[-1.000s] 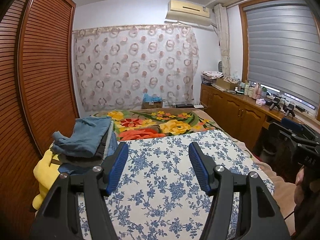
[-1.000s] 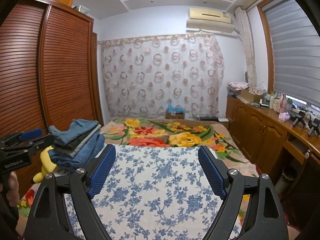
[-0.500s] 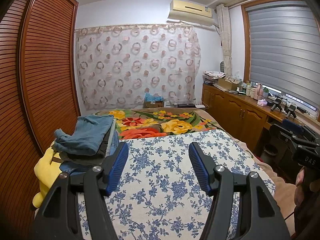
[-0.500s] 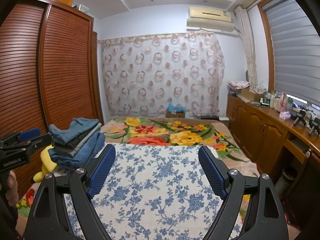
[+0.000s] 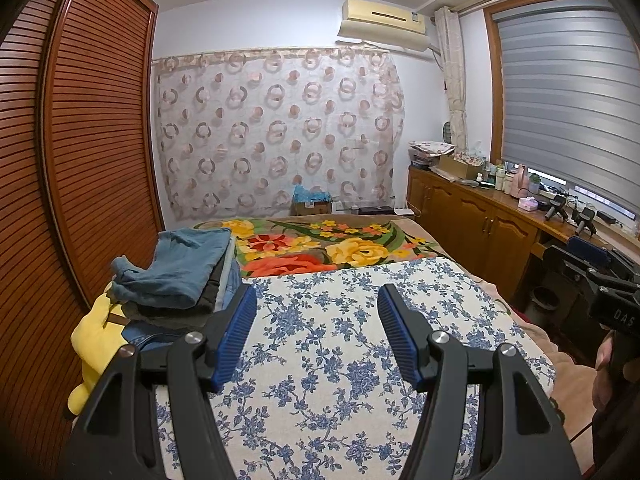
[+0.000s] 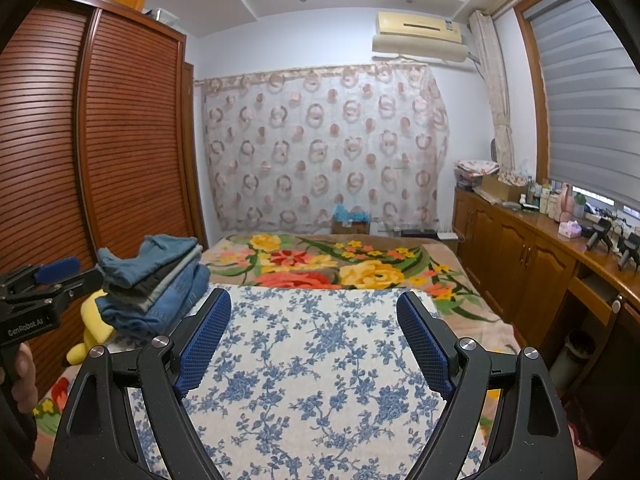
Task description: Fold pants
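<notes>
Folded pants stack (image 5: 176, 276) sits on the bed, ahead-left of left claw (image 5: 316, 308), atop a yellow plush (image 5: 94, 332). Both claws spread apart, empty, over blue-floral sheet (image 6: 320, 360); right claw (image 6: 314, 316) beside the left.

Right gripper (image 6: 314, 312) gaping empty over the blue-flowered white cloth (image 6: 312, 364).
Stack of folded blue and grey pants (image 6: 154, 280) lies at ten o'clock, left gripper (image 6: 44, 280) at nine.

Stack of folded pants (image 5: 180, 276) (image 6: 156, 284): blue denim top and bottom, apparently dark and grey pairs between; lies at the bed's left edge, beside the wardrobe.
</notes>
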